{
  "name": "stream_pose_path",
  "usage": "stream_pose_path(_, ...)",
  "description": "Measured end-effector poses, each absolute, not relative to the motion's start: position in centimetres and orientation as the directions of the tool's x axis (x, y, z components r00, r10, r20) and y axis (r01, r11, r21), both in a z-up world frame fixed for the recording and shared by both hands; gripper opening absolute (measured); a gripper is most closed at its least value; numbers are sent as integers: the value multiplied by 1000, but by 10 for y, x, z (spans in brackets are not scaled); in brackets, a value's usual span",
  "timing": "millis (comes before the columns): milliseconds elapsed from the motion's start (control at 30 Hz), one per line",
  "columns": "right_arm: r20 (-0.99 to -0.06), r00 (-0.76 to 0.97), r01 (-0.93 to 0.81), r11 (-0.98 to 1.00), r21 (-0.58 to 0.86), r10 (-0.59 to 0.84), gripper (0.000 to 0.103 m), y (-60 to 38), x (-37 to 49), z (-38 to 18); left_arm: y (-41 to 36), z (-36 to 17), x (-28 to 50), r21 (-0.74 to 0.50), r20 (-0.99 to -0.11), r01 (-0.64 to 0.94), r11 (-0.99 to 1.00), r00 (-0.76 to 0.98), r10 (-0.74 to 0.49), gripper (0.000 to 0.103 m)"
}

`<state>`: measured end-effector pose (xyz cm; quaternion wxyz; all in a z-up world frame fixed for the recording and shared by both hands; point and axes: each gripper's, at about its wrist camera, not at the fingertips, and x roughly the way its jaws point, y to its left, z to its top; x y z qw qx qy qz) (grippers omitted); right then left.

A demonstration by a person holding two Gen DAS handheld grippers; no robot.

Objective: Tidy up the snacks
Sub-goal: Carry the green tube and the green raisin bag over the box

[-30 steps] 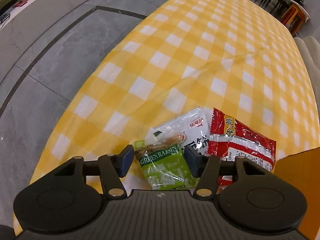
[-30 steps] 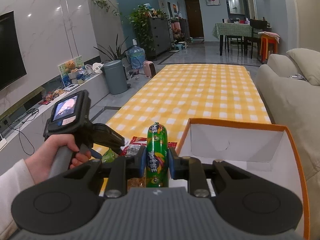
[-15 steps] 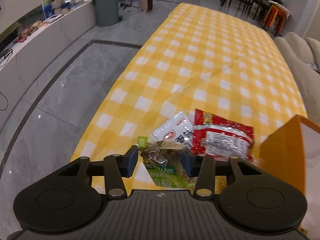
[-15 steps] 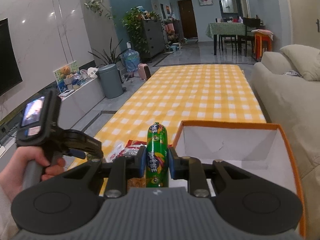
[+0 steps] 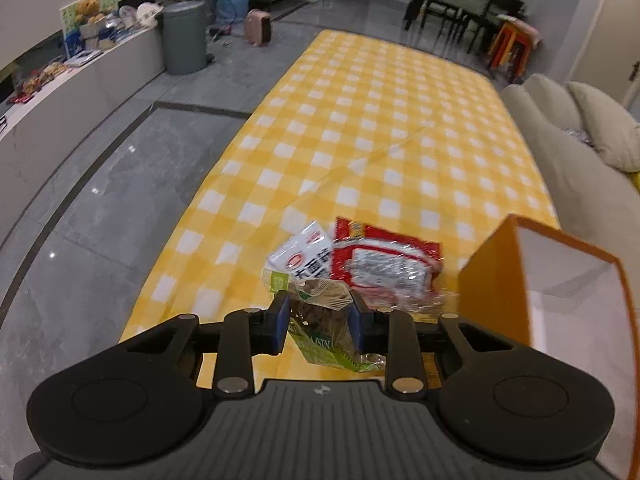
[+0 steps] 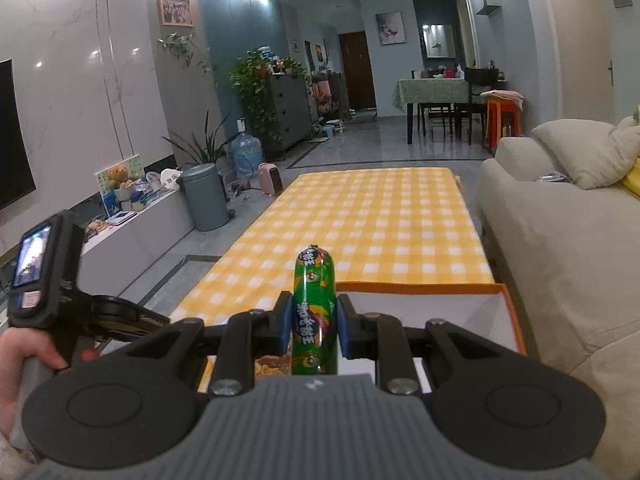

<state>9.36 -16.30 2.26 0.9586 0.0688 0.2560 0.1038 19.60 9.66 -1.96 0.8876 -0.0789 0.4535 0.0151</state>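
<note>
a: what's my support surface?
b: my long table under a yellow-checked cloth (image 5: 384,128).
a: what lies on it?
b: white snack packet (image 5: 304,256), red snack packet (image 5: 384,264) touching it, and the orange box (image 5: 488,280) just beside them.

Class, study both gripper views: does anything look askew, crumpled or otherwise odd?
The green raisin bag is squashed between the left gripper's closing pads, hanging tilted. The tablecloth shows a diagonal crease.
</note>
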Motion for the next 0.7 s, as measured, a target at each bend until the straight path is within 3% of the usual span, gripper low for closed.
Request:
stream_pose_path(333, -632, 750, -68, 974, 218, 194, 20, -212, 93, 16, 69, 35, 161, -269, -726, 55, 962, 645, -240, 33)
stream_pose_path(600, -765, 611, 31, 959, 280, 204, 20, -233, 117, -41, 30, 45, 148, -377, -689, 197, 905, 593, -416, 33)
stream_pose_path(700, -809, 567, 65, 970, 234, 157, 20, -229, 134, -59, 19, 42, 147, -385, -688, 229, 894, 575, -443, 33)
